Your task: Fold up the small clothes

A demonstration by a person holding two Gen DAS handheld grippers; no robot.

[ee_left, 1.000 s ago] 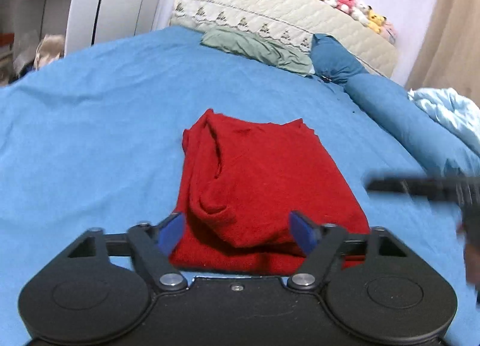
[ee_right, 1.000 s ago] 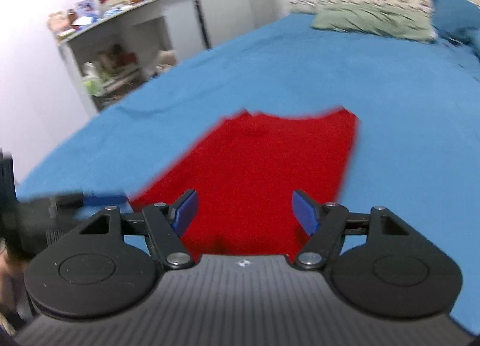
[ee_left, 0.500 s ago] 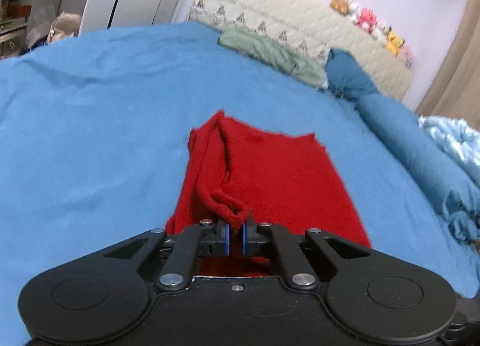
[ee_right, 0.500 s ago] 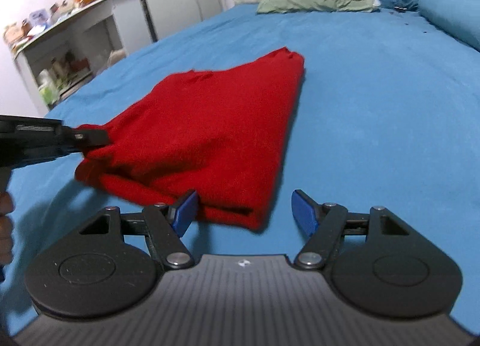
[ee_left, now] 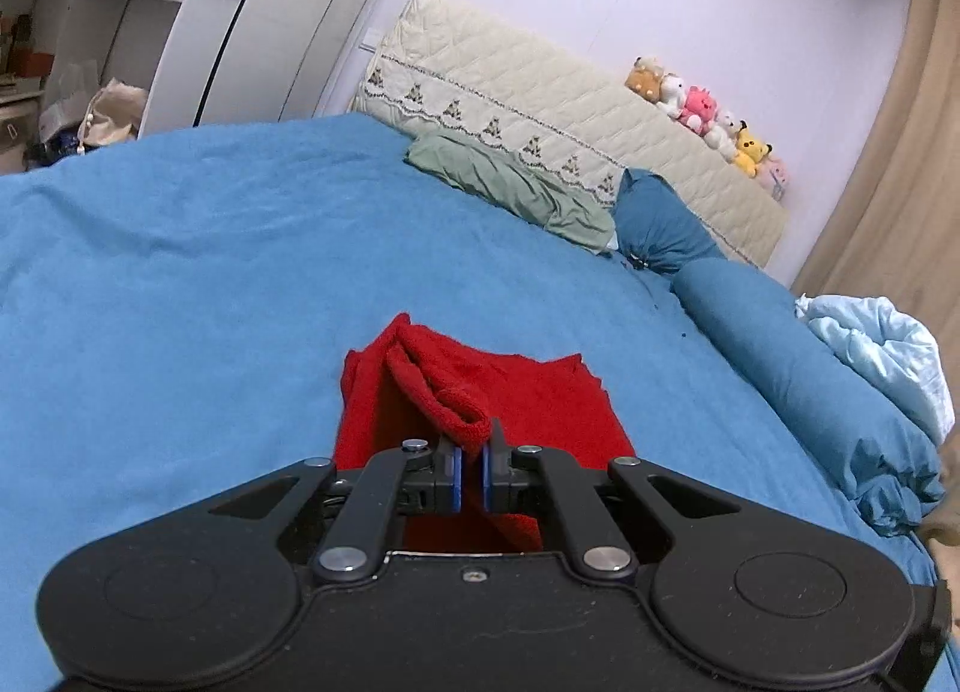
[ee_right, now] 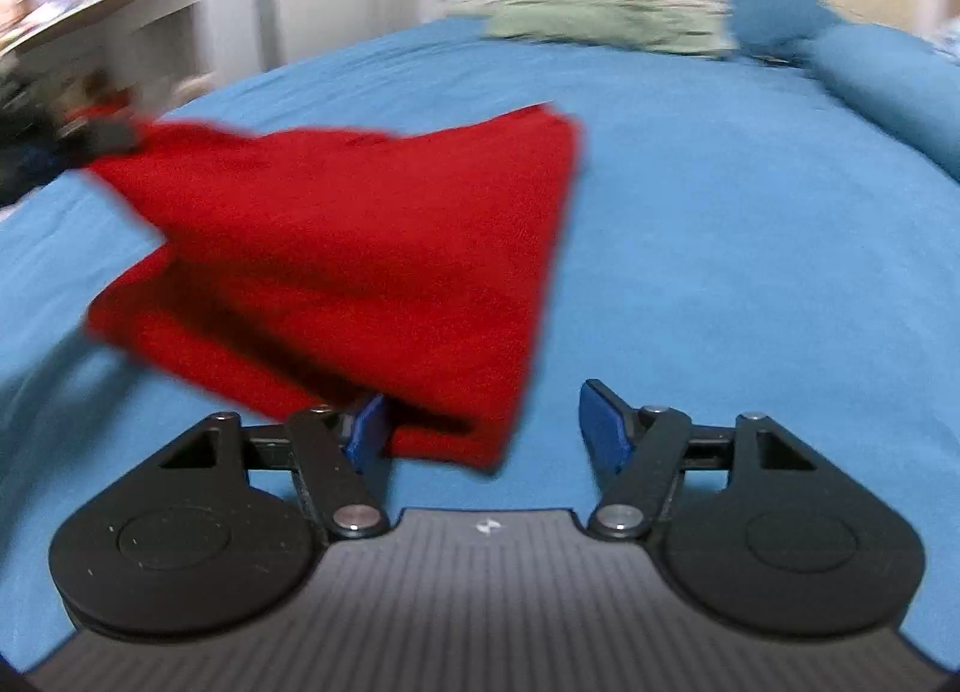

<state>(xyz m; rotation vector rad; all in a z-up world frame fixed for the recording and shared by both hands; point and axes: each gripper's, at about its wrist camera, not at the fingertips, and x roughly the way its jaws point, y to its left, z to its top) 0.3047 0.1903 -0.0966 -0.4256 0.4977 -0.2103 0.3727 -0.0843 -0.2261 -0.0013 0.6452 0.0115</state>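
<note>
The red garment (ee_right: 360, 248) lies on the blue bed sheet (ee_right: 750, 272), its left corner lifted by the blurred left gripper (ee_right: 102, 137). The right gripper (ee_right: 483, 422) has just been closing — the garment's near corner sits between its blue fingers (ee_right: 603, 419), not yet pressed.

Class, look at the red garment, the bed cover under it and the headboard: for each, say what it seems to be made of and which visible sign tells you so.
Red garment: soft knit or fleece, probably; matte, fuzzy surface, thick rolled edge.
Bed cover: woven cloth, likely cotton; matte blue with fine creases.
Headboard: padded quilted fabric; cream, stitched panels and a patterned border.
</note>
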